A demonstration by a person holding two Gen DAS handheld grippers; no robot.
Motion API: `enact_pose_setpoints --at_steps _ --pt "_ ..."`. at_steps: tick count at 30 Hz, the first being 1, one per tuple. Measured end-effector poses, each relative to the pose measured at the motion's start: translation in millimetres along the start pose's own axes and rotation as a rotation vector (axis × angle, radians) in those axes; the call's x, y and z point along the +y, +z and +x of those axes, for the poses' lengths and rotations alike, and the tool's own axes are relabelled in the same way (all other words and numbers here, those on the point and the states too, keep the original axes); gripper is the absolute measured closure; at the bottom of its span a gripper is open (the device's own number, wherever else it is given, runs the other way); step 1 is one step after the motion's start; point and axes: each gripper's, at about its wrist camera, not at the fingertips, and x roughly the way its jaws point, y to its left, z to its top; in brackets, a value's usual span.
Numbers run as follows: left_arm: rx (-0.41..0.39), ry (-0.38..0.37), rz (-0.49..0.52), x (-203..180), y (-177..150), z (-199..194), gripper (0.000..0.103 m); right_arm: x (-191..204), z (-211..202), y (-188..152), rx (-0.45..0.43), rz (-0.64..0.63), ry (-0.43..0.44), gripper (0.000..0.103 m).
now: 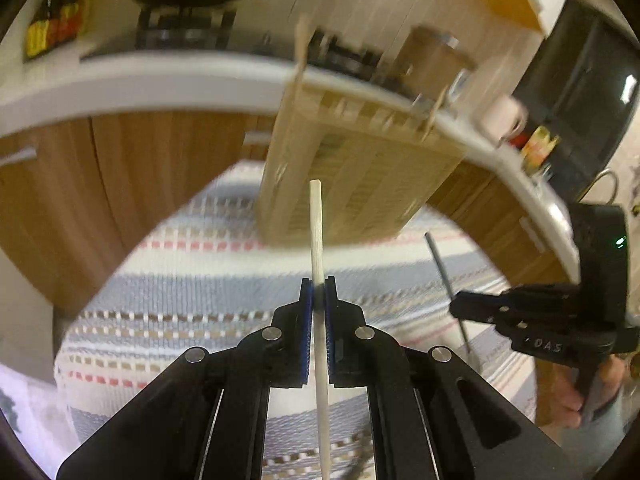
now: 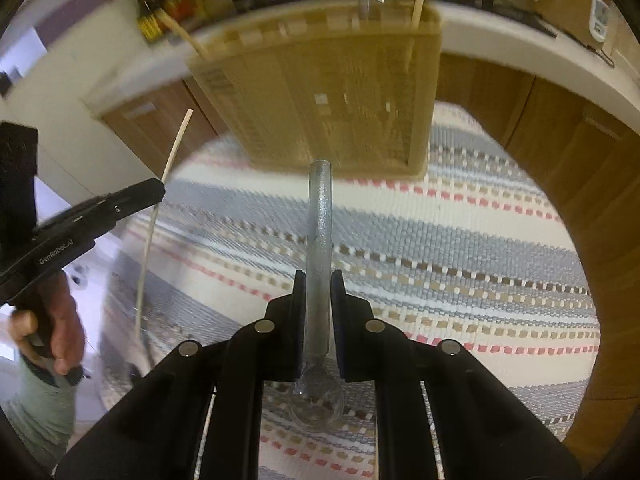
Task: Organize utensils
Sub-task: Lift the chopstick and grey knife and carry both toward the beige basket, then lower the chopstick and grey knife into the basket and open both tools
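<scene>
Left tool [image 1: 319, 292] clamps wooden stick [image 1: 316, 220]; right tool [image 2: 319, 284] clamps clear spoon [image 2: 319, 216].

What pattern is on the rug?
The rug has grey, cream, tan and pink stripes; clearest in the right wrist view.

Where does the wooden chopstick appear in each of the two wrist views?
Left wrist: the wooden chopstick stands at centre, clamped in the left claw.
Right wrist: it runs down the left side, passing behind the other claw.
Shared landmark: the wooden utensil box on the striped cloth.
</scene>
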Motion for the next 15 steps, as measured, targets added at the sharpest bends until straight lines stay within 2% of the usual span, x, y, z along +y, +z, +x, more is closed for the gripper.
enact_pose_setpoints --at_steps 4,9,12,15 --pt "-0.149 -0.04 0.012 -15 16 -31 0.1 -2 -37 7 -0.126 -0.01 0.044 0.093" --pt "-0.34 -0.066 0.043 -32 44 -66 0.1 6 -79 29 -0.284 -0.047 0.043 0.093" --pt "-0.449 -0.069 0.085 -44 63 -76 0.1 10 -91 50 -0.373 -0.06 0.023 0.093" --pt "-0.516 -0.086 0.102 -52 84 -76 0.1 6 -96 73 -0.435 -0.053 0.009 0.093"
